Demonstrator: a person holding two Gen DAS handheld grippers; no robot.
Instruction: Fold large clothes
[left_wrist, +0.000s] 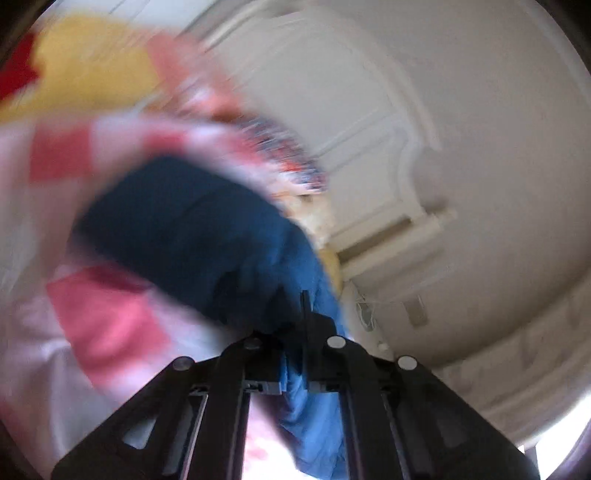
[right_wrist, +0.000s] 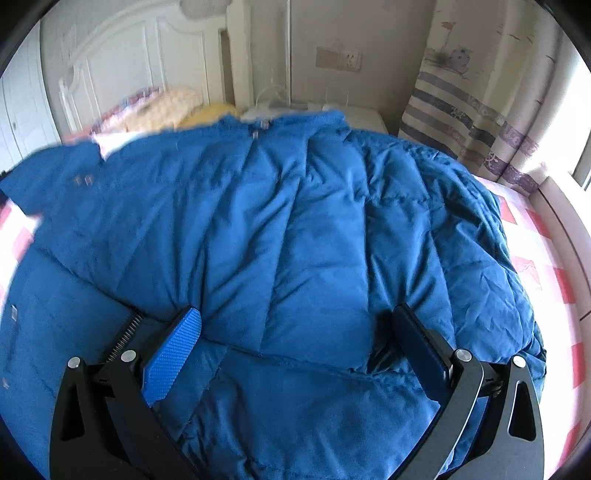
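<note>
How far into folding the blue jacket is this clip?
Early. Done: the blue jacket lies spread on the checked bedsheet. In hand: the left gripper is shut on a piece of jacket fabric and lifting it; the right gripper hovers open. Left: no finished fold shows.

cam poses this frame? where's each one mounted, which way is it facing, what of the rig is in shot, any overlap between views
Left wrist: sits on the left gripper, tilted up past blurred checkered bedding toward the white headboard; its black fingers show, shut on blue fabric.
Right wrist: sits on the right gripper, looking down and forward over the blue jacket spread on the bed, toward wall and curtain; its two blue-padded fingers show, spread apart.
Shared: the blue jacket, the pink checkered bedding, the white headboard.
</note>
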